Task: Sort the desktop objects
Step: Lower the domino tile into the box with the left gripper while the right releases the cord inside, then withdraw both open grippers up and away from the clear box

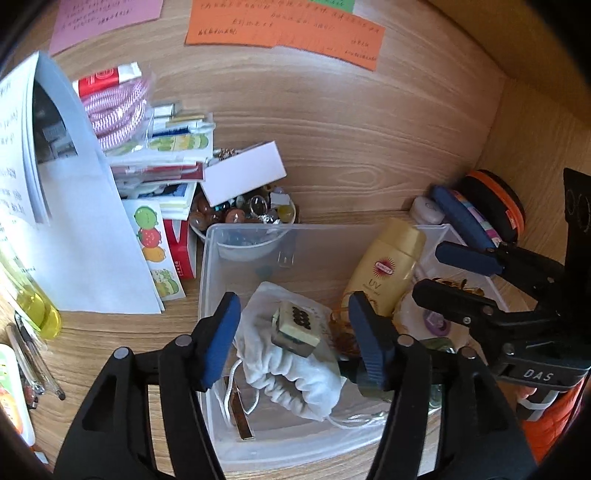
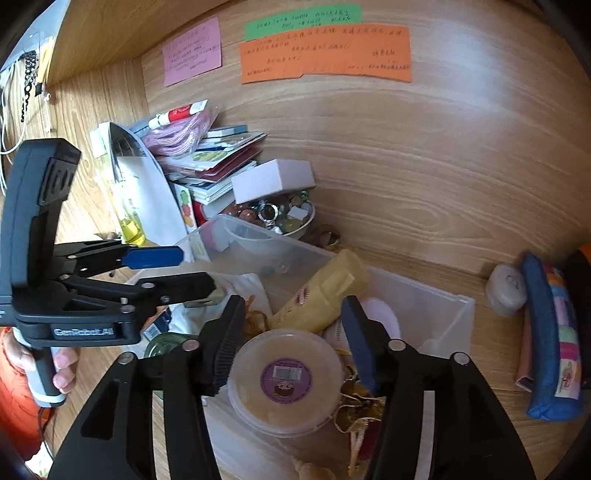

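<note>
Both grippers' fingers are spread, gripping nothing: left gripper (image 1: 293, 332) flanks a white pouch (image 1: 291, 365). Only the right gripper (image 2: 288, 341) view shows the round tub (image 2: 284, 380) between its fingers.

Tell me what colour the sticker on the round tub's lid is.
Purple, on the tub lid's centre; the right wrist view shows it best.

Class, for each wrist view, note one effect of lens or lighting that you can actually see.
Left wrist view: fisheye bends the orange note and darkens the corners. Right wrist view: a pale sheen of glare lies on the wooden back panel, and the pink note has writing too blurred to read.
</note>
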